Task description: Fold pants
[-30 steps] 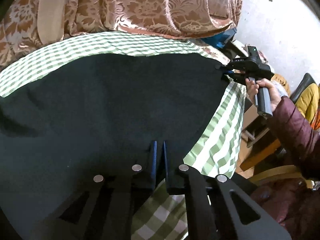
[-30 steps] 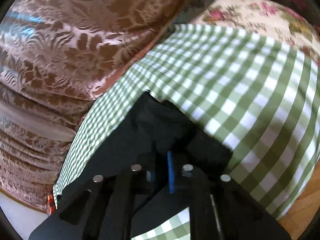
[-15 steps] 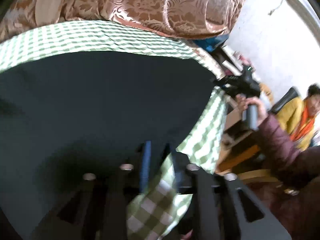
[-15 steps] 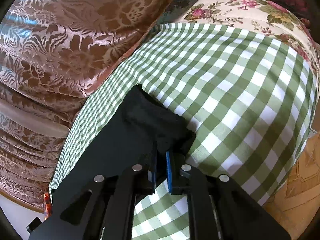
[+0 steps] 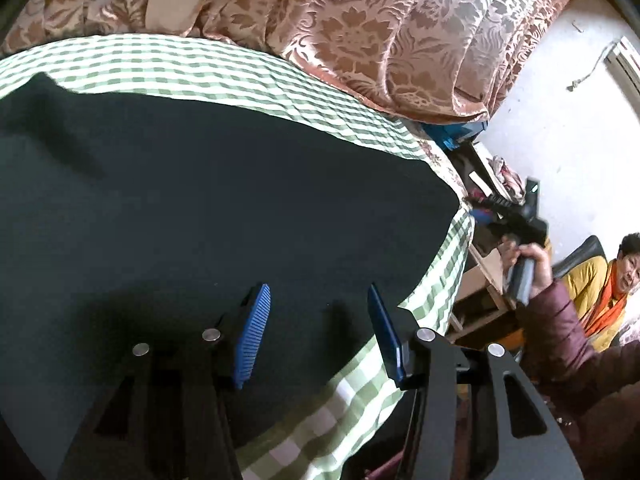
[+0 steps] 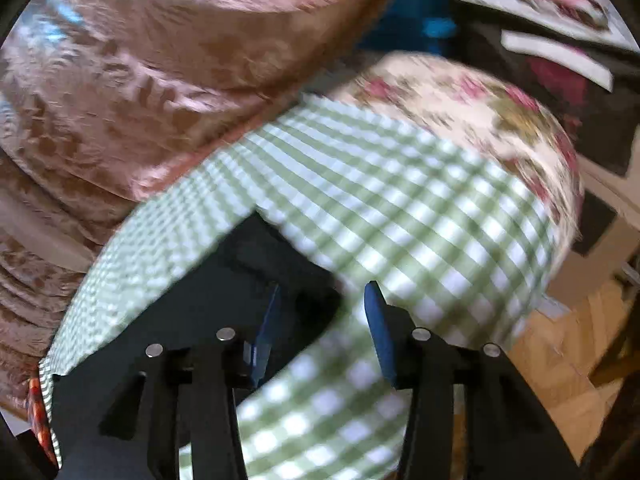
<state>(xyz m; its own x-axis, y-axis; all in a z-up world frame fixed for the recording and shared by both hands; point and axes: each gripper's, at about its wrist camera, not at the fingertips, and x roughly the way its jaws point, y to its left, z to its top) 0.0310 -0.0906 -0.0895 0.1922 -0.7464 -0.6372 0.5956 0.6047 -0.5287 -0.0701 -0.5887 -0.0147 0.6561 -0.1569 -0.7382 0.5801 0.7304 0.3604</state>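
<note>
Dark pants (image 5: 224,216) lie spread flat on a green-and-white checked cloth (image 5: 248,76). My left gripper (image 5: 316,300) hovers over their near edge, its jaws opening and the blue pads clear of the fabric. In the left wrist view my right gripper (image 5: 486,212) shows at the pants' far right corner, held by a hand in a maroon sleeve (image 5: 568,332). In the blurred right wrist view, my right gripper (image 6: 322,300) is opening just above a pants corner (image 6: 272,264), and the pads do not press on it.
A brown floral bedcover (image 5: 360,28) is heaped behind the checked cloth. A rose-patterned cushion (image 6: 480,108) lies past the cloth's end. A seated person in yellow (image 5: 592,292), wooden furniture (image 5: 480,276) and a wooden floor (image 6: 560,360) are to the right.
Both grippers were shut on the pants' edge a second ago and have let go. The left opened first and drew back. The right lifted off the corner, which now lies flat.
</note>
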